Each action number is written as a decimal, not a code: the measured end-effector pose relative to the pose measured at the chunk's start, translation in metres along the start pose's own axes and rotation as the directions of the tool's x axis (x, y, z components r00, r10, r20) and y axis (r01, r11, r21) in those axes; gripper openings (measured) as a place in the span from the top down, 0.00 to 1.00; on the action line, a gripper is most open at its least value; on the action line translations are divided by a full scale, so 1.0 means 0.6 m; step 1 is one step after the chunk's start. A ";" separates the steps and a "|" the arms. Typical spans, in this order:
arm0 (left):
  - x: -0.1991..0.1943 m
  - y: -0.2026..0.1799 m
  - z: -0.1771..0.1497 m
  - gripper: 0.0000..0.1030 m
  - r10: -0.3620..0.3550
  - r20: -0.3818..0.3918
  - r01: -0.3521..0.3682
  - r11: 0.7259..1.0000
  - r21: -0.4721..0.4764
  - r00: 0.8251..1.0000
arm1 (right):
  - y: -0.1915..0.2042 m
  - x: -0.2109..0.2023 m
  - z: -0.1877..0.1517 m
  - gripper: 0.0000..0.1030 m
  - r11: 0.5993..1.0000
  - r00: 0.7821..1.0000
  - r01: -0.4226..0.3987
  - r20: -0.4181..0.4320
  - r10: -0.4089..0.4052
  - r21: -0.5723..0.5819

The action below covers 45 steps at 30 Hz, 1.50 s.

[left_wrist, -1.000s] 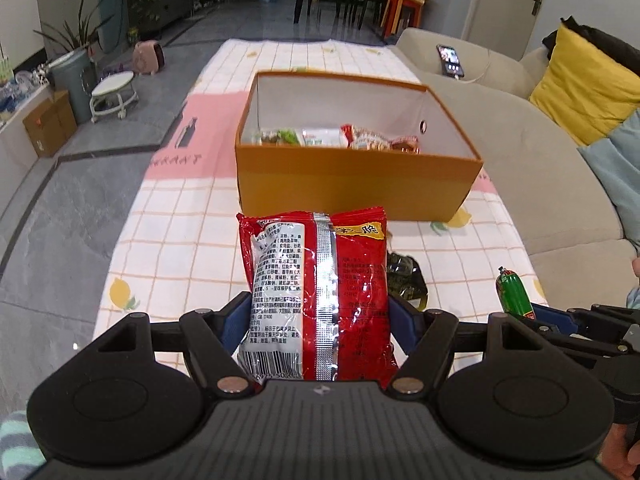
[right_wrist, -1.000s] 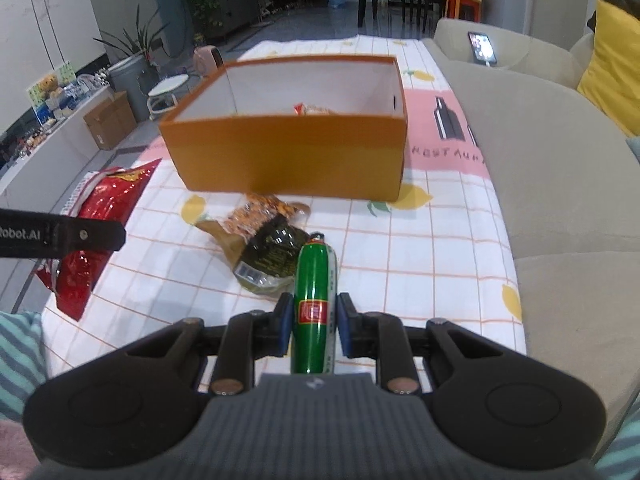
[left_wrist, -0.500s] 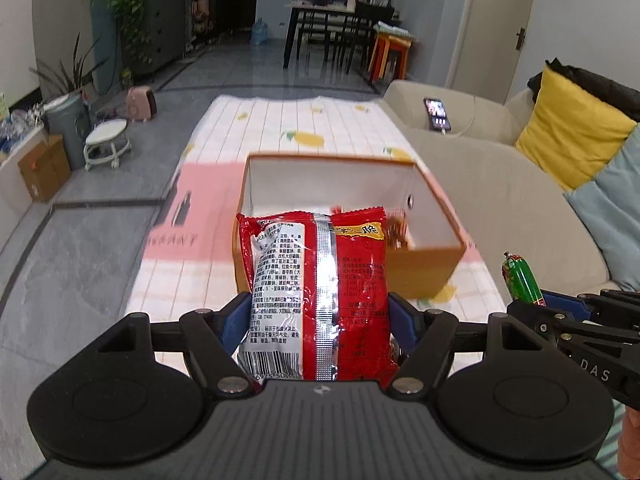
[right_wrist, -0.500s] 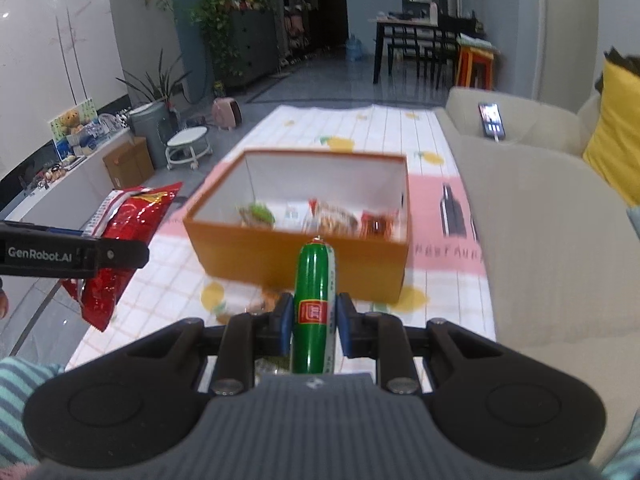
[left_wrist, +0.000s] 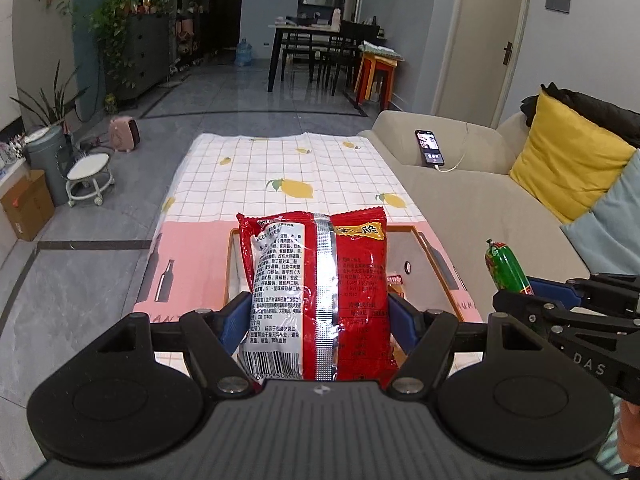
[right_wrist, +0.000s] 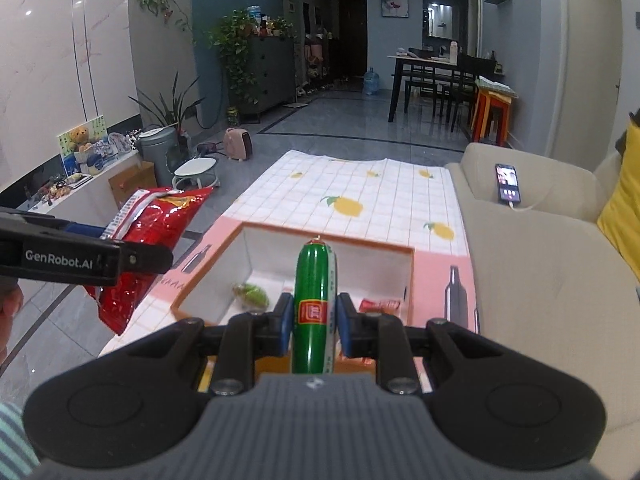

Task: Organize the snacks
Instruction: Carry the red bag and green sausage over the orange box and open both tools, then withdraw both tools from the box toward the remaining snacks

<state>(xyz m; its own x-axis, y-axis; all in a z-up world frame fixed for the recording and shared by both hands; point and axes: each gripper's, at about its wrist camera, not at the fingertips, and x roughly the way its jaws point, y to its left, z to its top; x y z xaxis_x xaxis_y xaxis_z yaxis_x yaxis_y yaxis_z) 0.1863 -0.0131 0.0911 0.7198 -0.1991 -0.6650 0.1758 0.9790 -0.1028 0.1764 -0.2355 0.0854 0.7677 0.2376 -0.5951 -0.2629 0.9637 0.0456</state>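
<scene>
My left gripper (left_wrist: pixel 318 316) is shut on a red snack bag (left_wrist: pixel 320 296) and holds it in the air over the near side of the orange box (left_wrist: pixel 432 252). My right gripper (right_wrist: pixel 314 320) is shut on a green sausage stick (right_wrist: pixel 314 304), held upright above the orange box (right_wrist: pixel 224 276). The box holds a green packet (right_wrist: pixel 252 294) and a red packet (right_wrist: pixel 380 304). The red bag also shows at the left of the right wrist view (right_wrist: pixel 148 240), and the sausage at the right of the left wrist view (left_wrist: pixel 506 268).
The box sits on a low table with a checked lemon-print cloth (left_wrist: pixel 288 168). A beige sofa (left_wrist: pixel 480 208) runs along the right, with a phone (left_wrist: pixel 430 148) and a yellow cushion (left_wrist: pixel 568 164). A small white stool (left_wrist: pixel 88 172) stands on the floor at left.
Both grippers have risen and moved forward with their snacks, from low over the table to above the box. The loose snacks on the cloth have dropped out of view.
</scene>
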 end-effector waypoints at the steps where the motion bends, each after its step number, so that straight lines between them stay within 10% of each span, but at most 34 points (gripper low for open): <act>1: 0.011 0.004 0.008 0.21 -0.010 -0.013 0.010 1.000 -0.009 1.000 | -0.003 0.013 0.007 0.81 1.000 1.000 -0.002 -0.008 0.002 -0.003; 10: 0.156 0.021 0.051 0.21 -0.015 -0.167 0.012 1.000 -0.022 0.986 | -0.032 0.177 0.039 0.81 0.998 0.982 -0.048 -0.179 0.053 0.034; 20: 0.324 0.039 0.007 0.21 0.088 -0.396 -0.062 0.995 0.078 0.914 | -0.042 0.349 0.006 0.81 0.975 0.902 -0.154 -0.379 0.205 0.161; 33: 0.391 0.043 -0.030 0.20 0.158 -0.454 -0.072 0.977 0.203 0.877 | -0.033 0.451 -0.044 0.81 0.952 0.814 -0.169 -0.509 0.281 0.255; 45: 0.397 0.026 -0.043 0.12 0.237 -0.441 -0.094 0.942 0.322 0.866 | -0.032 0.468 -0.055 0.78 0.959 0.792 -0.147 -0.551 0.262 0.244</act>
<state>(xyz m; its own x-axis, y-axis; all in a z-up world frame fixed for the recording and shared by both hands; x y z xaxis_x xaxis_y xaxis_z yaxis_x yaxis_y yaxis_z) 0.3435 -0.0443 -0.0880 0.3685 0.0788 -0.9263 0.3140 0.9273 0.2038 0.3776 -0.1914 -0.1089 0.2176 0.3736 -0.9017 -0.2218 0.9186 0.3271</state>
